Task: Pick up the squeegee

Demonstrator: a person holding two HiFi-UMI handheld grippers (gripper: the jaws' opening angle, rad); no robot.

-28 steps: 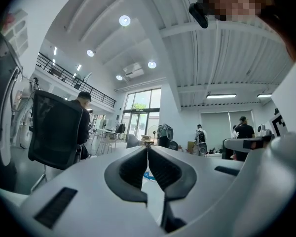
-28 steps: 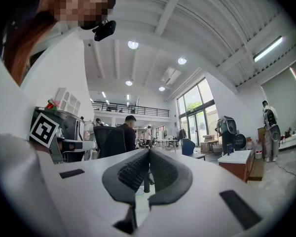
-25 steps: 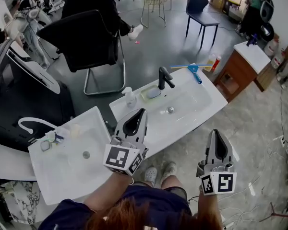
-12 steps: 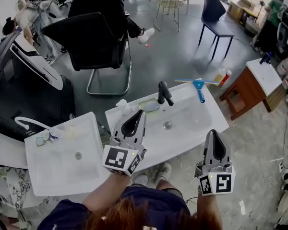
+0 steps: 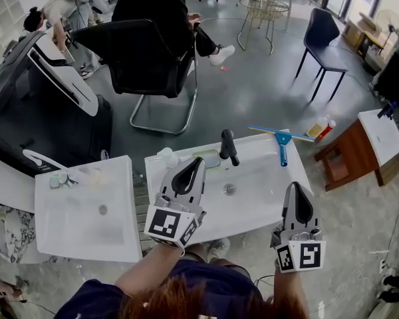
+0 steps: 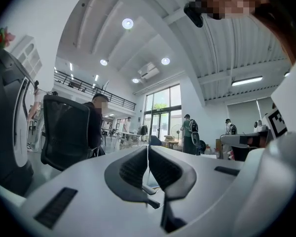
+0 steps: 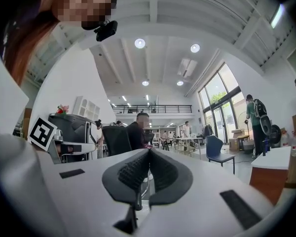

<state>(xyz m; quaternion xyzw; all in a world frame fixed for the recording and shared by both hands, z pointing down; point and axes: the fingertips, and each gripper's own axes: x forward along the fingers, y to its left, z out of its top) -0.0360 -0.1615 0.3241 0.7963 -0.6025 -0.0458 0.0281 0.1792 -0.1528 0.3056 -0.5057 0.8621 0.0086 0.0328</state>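
The left gripper [image 5: 197,162] and right gripper [image 5: 296,187] are held level and side by side at the near edge of the sink [image 5: 263,212]. Both are clenched on nothing, jaws pressed together. The squeegee [image 5: 282,140], blue-handled with a long thin blade, is laid flat on the sink's far right corner, right of the faucet [image 5: 227,146] and well apart from both grippers.

Squeegee [image 5: 282,140] on far right corner of sink [image 5: 266,199], faucet [image 5: 227,146] to its left, office chair [image 5: 146,58] beyond

Blue squeegee [image 5: 281,140] lies flat on the sink's back corner
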